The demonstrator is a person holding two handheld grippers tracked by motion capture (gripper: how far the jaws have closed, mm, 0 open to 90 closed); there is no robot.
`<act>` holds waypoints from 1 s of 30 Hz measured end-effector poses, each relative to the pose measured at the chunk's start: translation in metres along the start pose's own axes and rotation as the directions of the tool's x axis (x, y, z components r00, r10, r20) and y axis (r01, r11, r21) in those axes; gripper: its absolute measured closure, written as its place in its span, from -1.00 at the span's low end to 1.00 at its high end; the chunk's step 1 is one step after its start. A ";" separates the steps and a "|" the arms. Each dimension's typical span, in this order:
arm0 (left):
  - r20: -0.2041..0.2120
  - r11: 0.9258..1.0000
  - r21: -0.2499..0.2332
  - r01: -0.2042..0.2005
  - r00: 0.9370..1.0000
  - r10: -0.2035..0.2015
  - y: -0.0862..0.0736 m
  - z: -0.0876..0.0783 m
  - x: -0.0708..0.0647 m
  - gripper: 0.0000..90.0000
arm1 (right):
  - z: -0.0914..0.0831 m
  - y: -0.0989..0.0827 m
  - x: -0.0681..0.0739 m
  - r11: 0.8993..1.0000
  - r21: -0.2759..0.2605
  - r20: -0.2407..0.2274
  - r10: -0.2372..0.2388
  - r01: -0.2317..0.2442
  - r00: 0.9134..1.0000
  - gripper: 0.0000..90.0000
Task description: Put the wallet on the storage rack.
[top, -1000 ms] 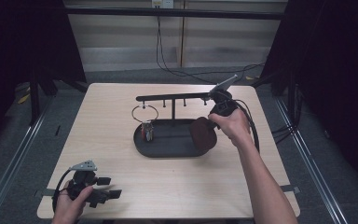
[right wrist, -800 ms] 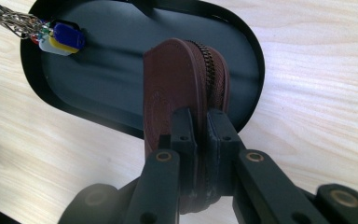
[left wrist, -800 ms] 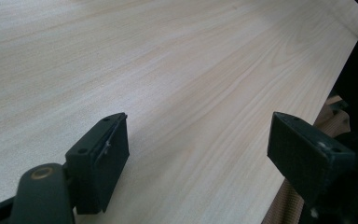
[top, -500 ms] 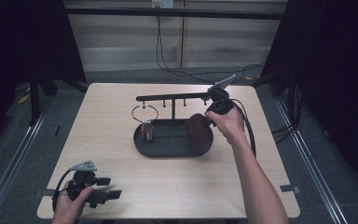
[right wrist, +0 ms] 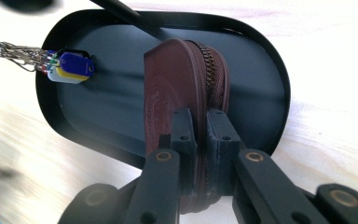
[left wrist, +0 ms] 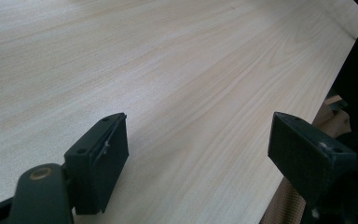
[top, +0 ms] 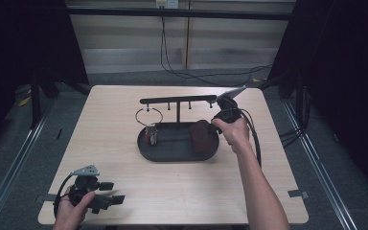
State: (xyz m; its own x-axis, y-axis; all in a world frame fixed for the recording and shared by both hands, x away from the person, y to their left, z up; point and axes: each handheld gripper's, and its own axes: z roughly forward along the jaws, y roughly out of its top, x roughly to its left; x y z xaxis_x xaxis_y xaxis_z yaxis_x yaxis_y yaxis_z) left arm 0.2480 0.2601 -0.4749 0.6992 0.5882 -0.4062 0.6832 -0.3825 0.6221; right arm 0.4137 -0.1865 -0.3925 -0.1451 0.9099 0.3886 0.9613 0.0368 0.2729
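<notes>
Left hand-held gripper (top: 106, 193) rests near the table (top: 115, 120) edge, jaws wide, empty. Right hand-held gripper (right wrist: 198, 122) pinches the brown zip pouch (right wrist: 177, 88) by its edge, over the black tray (right wrist: 261, 60). Pouch looks soft, light; zipper seam grips best.

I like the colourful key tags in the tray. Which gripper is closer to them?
The right gripper. It holds a brown zip pouch over the same black tray as the key tags. The left gripper sits open at the table's near corner.
</notes>
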 end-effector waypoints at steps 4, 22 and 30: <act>0.000 1.000 0.001 -0.004 1.000 0.004 0.000 0.000 0.000 -0.55 | 0.007 -0.002 -0.004 1.000 -0.010 -0.021 0.027 -0.027 0.999 0.85; 0.004 1.000 -0.006 -0.006 1.000 0.006 0.000 -0.001 0.000 -0.55 | 0.041 -0.004 -0.012 0.998 -0.028 -0.037 0.059 -0.060 0.998 0.79; 0.006 1.000 -0.002 -0.003 1.000 0.003 0.000 -0.001 0.000 -0.55 | 0.042 -0.008 -0.019 0.996 -0.052 -0.024 0.074 -0.075 0.997 0.76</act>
State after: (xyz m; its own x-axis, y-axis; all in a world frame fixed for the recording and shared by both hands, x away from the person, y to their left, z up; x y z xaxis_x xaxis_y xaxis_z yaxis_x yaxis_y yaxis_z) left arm 0.2483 0.2607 -0.4743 0.7025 0.5828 -0.4084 0.6807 -0.3829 0.6245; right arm 0.4188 -0.1868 -0.4387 -0.0790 0.8999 0.4290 0.9561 -0.0534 0.2881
